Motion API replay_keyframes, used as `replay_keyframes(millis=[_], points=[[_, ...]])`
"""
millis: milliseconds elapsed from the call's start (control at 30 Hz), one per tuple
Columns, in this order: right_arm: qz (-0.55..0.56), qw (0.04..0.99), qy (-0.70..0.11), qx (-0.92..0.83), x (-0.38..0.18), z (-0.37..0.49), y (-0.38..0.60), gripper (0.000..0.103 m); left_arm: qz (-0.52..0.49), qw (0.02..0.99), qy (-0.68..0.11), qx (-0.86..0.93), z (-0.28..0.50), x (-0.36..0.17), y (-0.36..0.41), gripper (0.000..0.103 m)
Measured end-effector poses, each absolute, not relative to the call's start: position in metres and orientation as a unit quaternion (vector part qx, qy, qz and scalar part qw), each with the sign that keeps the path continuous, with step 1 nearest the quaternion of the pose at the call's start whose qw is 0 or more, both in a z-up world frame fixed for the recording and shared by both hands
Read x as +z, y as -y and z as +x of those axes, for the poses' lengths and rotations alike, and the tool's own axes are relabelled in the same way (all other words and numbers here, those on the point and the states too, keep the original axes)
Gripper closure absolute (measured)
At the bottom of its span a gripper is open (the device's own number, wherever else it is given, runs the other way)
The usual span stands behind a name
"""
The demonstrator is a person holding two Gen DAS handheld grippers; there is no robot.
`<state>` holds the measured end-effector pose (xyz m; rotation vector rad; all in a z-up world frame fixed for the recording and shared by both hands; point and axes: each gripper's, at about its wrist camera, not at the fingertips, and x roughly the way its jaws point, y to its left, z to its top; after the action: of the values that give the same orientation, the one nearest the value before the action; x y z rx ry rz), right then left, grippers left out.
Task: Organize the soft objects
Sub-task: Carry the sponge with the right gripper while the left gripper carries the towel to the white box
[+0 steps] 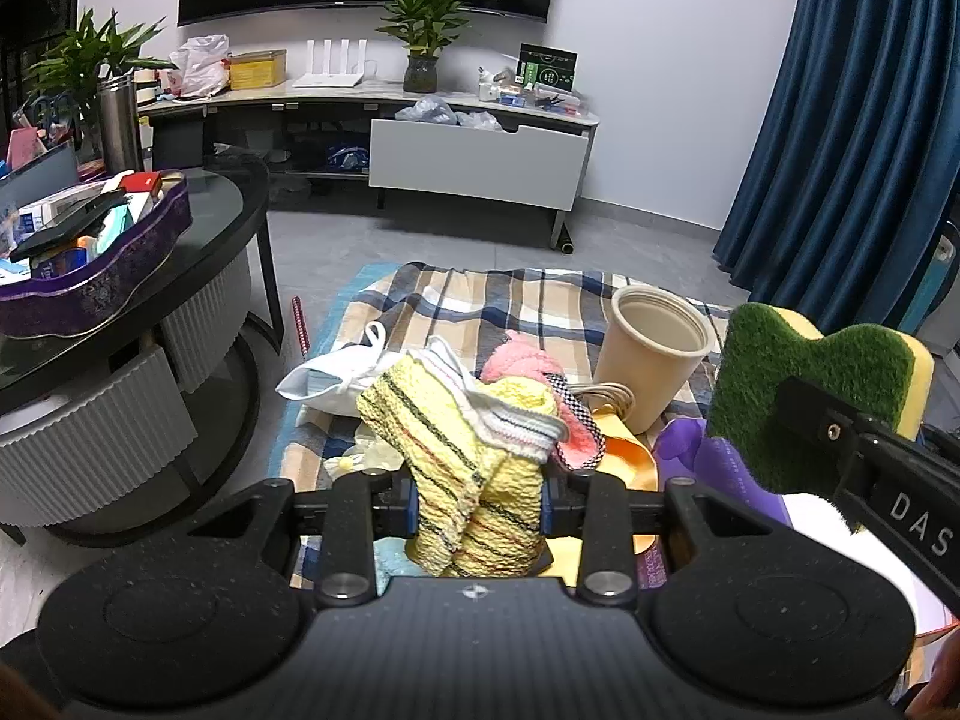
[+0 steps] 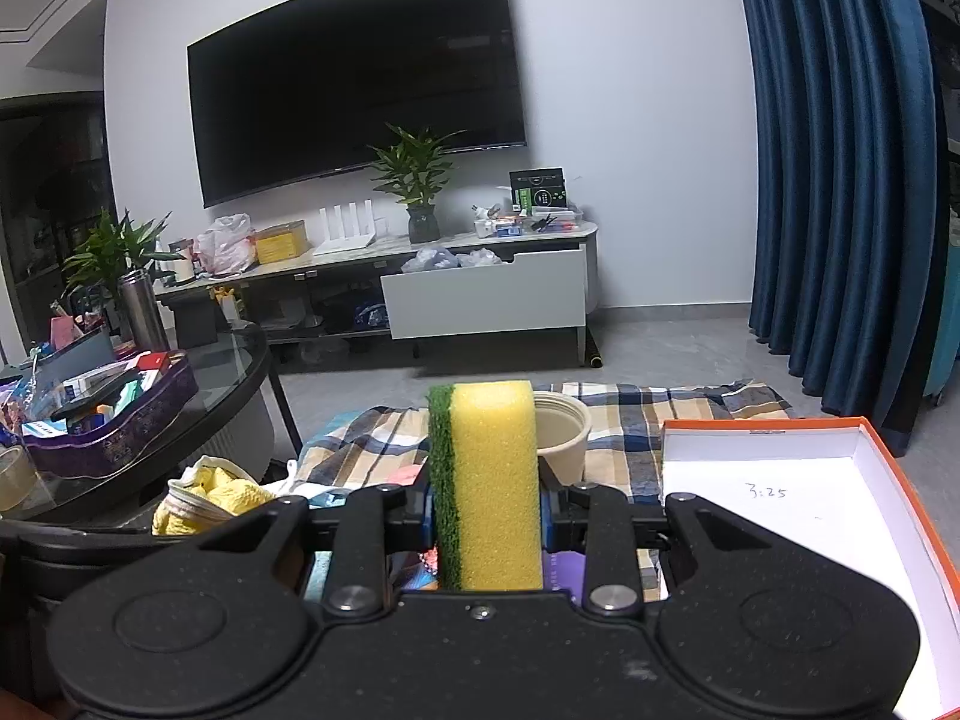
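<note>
Left gripper (image 1: 480, 504) pinches a yellow knitted cloth (image 1: 474, 480); right gripper (image 2: 487, 516) pinches an upright green-backed sponge (image 2: 492, 480).

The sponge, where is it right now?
The sponge is pinched upright in the right gripper, held above the checked blanket, just in front of the paper cup and left of the orange-edged box.

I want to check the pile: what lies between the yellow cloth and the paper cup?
In the left wrist view, a pink knitted cloth lies between the yellow cloth and the paper cup.
</note>
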<state>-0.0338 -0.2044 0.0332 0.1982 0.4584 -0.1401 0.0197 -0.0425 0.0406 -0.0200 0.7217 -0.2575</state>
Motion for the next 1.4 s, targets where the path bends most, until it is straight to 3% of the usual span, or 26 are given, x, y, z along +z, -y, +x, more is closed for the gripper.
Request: replay_keyframes(millis=[1400], points=[[0.129, 0.957, -0.224, -0.135, 0.026, -0.048, 0.281, 0.067, 0.031, 0.916, -0.348, -0.196, 0.021, 0.035, 0.124, 0.068]])
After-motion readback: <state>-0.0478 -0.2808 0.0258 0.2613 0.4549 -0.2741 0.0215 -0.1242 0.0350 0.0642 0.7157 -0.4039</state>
